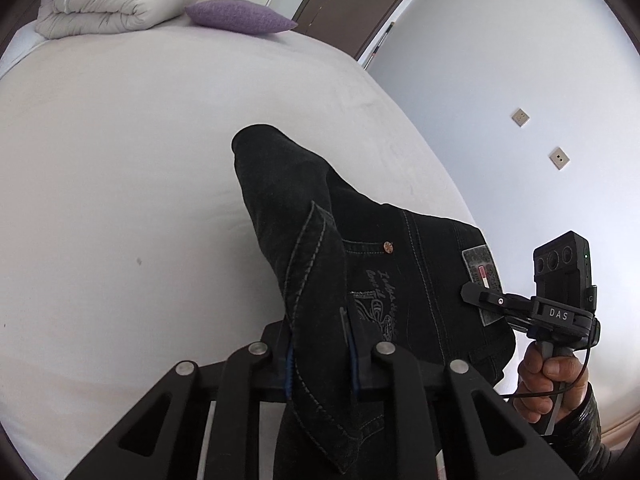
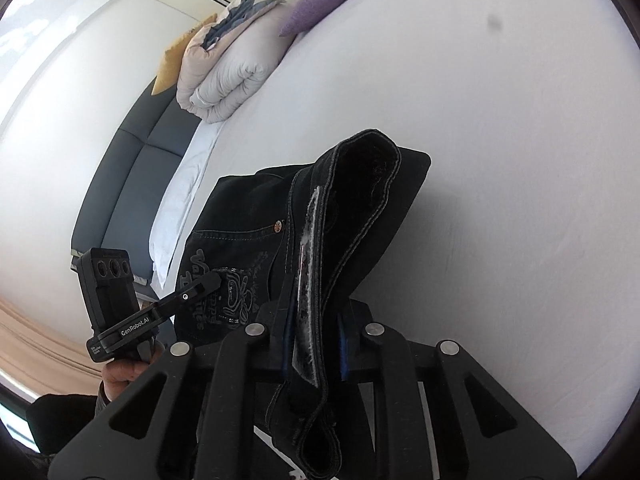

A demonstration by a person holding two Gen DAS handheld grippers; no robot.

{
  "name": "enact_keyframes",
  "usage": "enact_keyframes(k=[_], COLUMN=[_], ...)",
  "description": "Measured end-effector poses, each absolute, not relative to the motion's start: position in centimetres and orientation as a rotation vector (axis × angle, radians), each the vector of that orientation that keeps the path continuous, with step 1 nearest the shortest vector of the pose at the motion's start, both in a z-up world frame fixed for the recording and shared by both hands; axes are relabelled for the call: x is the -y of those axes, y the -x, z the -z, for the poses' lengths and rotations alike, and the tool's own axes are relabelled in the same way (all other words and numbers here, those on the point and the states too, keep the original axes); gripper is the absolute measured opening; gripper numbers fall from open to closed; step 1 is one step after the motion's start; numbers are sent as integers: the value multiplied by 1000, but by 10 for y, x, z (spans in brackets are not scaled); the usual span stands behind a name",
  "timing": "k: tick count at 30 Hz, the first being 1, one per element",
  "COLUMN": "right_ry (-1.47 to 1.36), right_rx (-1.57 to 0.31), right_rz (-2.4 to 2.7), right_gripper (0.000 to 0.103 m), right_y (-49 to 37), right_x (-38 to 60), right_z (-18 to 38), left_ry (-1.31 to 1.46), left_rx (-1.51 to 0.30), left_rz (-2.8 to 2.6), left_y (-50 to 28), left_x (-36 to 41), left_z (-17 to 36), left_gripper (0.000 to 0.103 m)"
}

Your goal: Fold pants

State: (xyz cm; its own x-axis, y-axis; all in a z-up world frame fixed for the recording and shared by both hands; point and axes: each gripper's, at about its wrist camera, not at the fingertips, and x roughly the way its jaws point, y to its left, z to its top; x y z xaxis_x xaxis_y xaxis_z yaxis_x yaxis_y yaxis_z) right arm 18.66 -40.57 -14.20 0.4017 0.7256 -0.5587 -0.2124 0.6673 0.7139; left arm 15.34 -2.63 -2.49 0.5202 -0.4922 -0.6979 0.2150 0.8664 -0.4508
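Black jeans [image 1: 300, 208] hang lifted over the white bed [image 1: 120, 160], pinched at two places along the waist. In the left wrist view my left gripper [image 1: 320, 356] is shut on a stitched edge of the denim, blue pads on either side. The right gripper [image 1: 476, 295] shows at the right, clamped by the leather patch, with a hand [image 1: 548, 376] on its handle. In the right wrist view my right gripper [image 2: 314, 340] is shut on the waistband of the jeans [image 2: 360, 184], and the left gripper [image 2: 214, 278] grips the printed pocket area. The legs trail onto the bed [image 2: 500, 160].
A folded duvet [image 1: 100, 4] and a purple pillow [image 1: 240, 16] lie at the bed's far end; the duvet [image 2: 224, 76], the pillow [image 2: 320, 0] and a yellow cushion [image 2: 172, 64] rest by a dark headboard [image 2: 120, 168]. A wall with sockets [image 1: 520, 117] runs along the bed's right side.
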Motion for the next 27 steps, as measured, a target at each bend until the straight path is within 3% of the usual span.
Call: enact_keyframes(k=[7,15,18,20,27], right_ry=[-567,-608,-671,-733,-731], right_rx=[-941,-989,-1031,-1011,-960], right_rz=[-583,-501,-488,-509,-505], right_gripper=[15,16,21,22,29], right_y=[-246,-309,-319,-318,-299], right_x=[453,506,516,526,531], right_z=[112,150,186,201,200], left_ry=[357,298,327,315,298], left_rx=[-925,-1004,-1017,-1025,-980], left_rz=[480,465,459,435,401], left_y=[-217,-264,-265,-264,-245], left_x=[57,83,80,75,65], left_z=[25,67,87,95,89], left_gripper=[20,22,32,50,53])
